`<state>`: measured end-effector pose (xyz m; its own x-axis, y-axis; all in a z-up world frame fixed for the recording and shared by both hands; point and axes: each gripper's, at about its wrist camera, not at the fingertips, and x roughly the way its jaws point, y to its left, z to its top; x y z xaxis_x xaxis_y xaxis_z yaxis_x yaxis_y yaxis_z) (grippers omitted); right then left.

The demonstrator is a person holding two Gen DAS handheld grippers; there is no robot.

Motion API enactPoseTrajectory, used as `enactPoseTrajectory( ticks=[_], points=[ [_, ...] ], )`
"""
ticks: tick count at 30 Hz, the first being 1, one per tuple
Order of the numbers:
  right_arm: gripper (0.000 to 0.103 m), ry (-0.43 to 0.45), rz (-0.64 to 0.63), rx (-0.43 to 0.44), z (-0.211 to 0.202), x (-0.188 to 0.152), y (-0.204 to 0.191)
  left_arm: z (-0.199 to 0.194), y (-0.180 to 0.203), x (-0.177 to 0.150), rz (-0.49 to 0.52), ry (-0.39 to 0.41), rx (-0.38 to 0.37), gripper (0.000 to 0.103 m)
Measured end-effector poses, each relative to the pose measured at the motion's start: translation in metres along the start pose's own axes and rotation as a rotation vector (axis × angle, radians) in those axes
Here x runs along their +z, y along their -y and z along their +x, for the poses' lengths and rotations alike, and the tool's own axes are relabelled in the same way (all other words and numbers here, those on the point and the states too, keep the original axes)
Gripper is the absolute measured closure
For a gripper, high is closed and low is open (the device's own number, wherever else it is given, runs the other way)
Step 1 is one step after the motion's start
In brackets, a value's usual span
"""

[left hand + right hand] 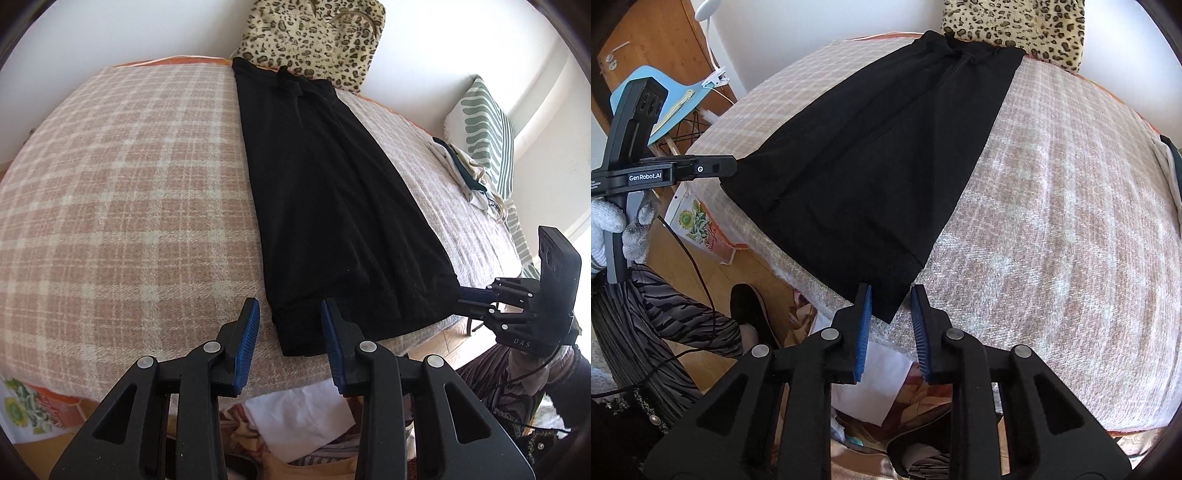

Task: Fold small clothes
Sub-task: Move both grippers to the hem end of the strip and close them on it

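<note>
Black trousers [325,206] lie lengthwise on the checked blanket [129,192], hems at the near edge. My left gripper [290,314] and right gripper [890,299] each straddle a hem corner, fingers spread, not pinching. Next I must clamp both corners, then carry them far.

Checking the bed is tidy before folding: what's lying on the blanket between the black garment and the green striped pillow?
In the left wrist view, a small heap of light and dark clothes lies there, close against the green striped pillow. The plaid blanket between the heap and the black garment is bare.

Black garment [325,192] on plaid bed [122,177]
</note>
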<state>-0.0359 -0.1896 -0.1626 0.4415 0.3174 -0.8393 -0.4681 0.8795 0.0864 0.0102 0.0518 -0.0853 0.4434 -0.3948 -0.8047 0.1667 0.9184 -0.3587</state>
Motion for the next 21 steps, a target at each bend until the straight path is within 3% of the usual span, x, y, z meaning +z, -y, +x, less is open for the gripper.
enactPoseTrajectory(
  ticks=[2,7,9,21],
  points=[
    [0.08,0.006,0.017,0.033,-0.001,-0.001,0.003,0.003,0.0,-0.003,-0.008,-0.017,-0.01,0.072],
    [0.058,0.012,0.119,0.161,-0.003,-0.004,0.017,0.005,0.003,-0.007,0.006,-0.023,-0.006,0.073],
    [0.054,0.011,0.18,0.223,-0.001,-0.004,0.024,0.004,0.002,-0.007,-0.007,-0.026,-0.03,0.077],
    [0.051,-0.014,0.447,0.47,0.01,-0.011,0.066,0.001,-0.019,0.0,-0.181,-0.029,-0.178,0.077]
  ],
)
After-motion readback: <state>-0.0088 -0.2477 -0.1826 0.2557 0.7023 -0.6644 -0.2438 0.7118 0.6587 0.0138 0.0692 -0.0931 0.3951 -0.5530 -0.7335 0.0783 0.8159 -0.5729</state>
